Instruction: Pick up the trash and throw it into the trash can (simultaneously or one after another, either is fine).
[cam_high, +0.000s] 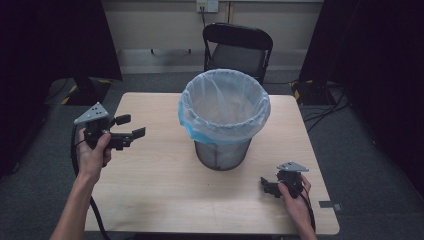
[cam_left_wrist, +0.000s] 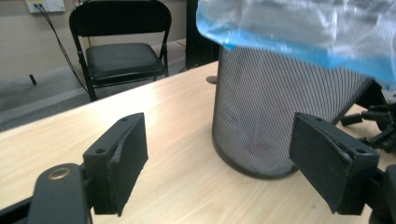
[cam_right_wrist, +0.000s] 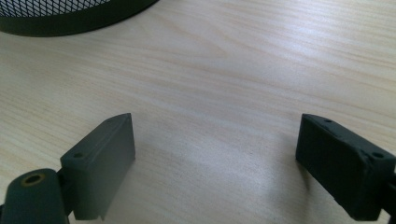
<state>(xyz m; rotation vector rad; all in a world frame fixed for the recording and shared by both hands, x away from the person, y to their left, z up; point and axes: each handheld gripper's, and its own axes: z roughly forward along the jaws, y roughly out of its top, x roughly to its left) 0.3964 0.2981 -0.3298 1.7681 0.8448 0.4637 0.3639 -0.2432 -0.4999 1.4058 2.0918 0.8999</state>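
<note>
A black mesh bin (cam_high: 222, 150) stands in the middle of the wooden table (cam_high: 150, 185), lined with a clear bag (cam_high: 225, 105) that has a blue edge folded over the rim. My left gripper (cam_high: 131, 126) is held above the table's left side, open and empty, pointing toward the bin (cam_left_wrist: 275, 102). My right gripper (cam_high: 265, 186) rests low near the table's front right, open, with bare wood between its jaws. The bin's base (cam_right_wrist: 70, 18) lies just beyond it in the right gripper view.
A black folding chair (cam_high: 239, 47) stands behind the table, also seen as a chair (cam_left_wrist: 121, 51) in the left gripper view. Dark curtains hang at both sides. Cables lie on the floor at the right (cam_high: 325, 107).
</note>
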